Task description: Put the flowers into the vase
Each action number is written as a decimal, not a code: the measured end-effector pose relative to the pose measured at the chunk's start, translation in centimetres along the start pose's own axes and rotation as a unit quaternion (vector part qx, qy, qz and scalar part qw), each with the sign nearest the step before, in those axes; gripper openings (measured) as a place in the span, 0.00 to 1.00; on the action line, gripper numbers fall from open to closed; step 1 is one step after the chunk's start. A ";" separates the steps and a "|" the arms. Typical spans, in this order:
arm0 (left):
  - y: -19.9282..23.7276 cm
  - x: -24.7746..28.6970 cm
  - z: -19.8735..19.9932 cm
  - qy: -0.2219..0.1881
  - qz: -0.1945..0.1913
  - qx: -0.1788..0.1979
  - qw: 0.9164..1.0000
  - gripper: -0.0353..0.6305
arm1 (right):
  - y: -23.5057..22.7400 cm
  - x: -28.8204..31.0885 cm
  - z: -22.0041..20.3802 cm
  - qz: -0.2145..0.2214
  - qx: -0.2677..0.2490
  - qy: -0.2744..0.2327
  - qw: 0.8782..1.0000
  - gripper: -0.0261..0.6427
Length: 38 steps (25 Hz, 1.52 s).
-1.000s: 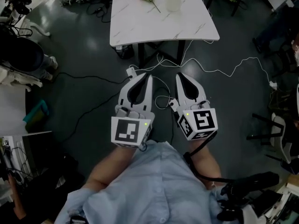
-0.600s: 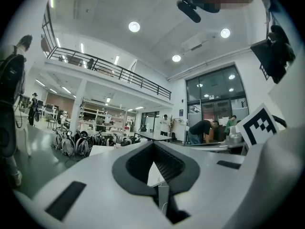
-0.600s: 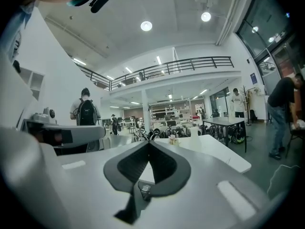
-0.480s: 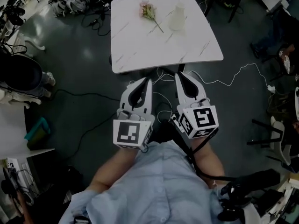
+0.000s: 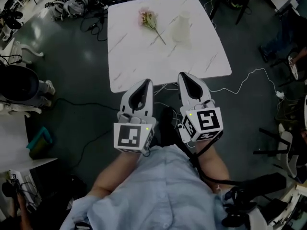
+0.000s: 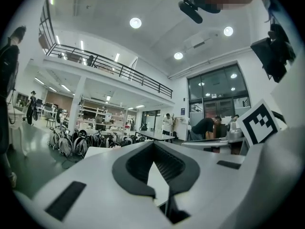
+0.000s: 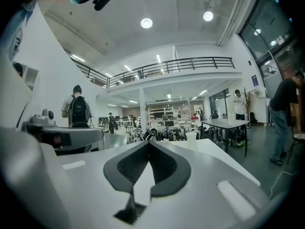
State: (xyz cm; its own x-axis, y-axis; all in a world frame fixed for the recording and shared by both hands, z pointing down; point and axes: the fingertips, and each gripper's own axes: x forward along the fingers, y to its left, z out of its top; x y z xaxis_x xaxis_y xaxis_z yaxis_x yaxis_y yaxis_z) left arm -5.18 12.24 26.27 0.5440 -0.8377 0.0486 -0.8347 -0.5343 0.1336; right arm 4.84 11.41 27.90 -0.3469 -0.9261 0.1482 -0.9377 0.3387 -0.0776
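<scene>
My L gripper (image 5: 147, 83) & R gripper (image 5: 184, 75) are both pinched together, empty, tips by the table (image 5: 139, 63) near edge. On it: 1 flower bunch (image 5: 148, 20), 1 vase (image 5: 181, 27), apart, w/ bare top in front.

No legible text, brand, number or label is showing in any view. The left gripper (image 5: 146, 82) is carrying a square marker (image 5: 130, 135) on its cube, and the right gripper (image 5: 185, 75) is carrying a second marker (image 5: 207, 121). Both are displaying black-and-white block patterns only, with no letters or digits. A small blue sign (image 6: 182, 111) beside the glass doors (image 6: 219, 99) is appearing too small to read.
</scene>
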 end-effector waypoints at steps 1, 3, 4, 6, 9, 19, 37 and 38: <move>0.2 1.1 0.1 0.002 0.003 0.001 1.000 0.06 | -0.7 0.9 0.0 0.002 0.003 0.002 1.000 0.04; 0.8 3.2 0.2 0.005 0.008 0.004 1.000 0.06 | -2.1 2.8 0.1 0.008 0.006 0.004 1.000 0.04; 1.0 4.3 0.2 0.005 0.010 0.006 1.000 0.06 | -2.8 3.8 0.2 0.012 0.006 0.005 1.000 0.04; 1.3 6.8 0.2 0.005 0.016 0.006 1.000 0.06 | -4.4 5.7 0.5 0.021 0.007 0.007 1.000 0.04; 1.5 10.5 0.7 0.003 0.024 0.009 1.000 0.06 | -6.7 8.3 0.9 0.037 0.008 0.011 0.999 0.04; 3.9 16.2 2.5 0.004 0.059 0.009 0.998 0.06 | -8.6 14.8 1.6 0.086 0.004 0.032 0.996 0.04; 15.5 25.8 -3.1 0.074 0.042 -0.054 0.995 0.06 | -9.3 32.2 -5.9 0.059 0.023 0.144 0.988 0.15; 16.1 26.0 -3.6 0.079 0.043 -0.060 0.994 0.06 | -9.4 33.0 -6.5 0.055 0.024 0.152 0.987 0.18</move>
State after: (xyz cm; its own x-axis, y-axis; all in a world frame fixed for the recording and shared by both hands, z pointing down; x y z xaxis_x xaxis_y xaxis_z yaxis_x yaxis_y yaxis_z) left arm -4.16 -17.73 33.28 0.4863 -0.8462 0.2179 -0.8671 -0.4367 0.2395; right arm 2.05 -21.26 39.97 -0.4434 -0.7893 0.4246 -0.8946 0.4190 -0.1554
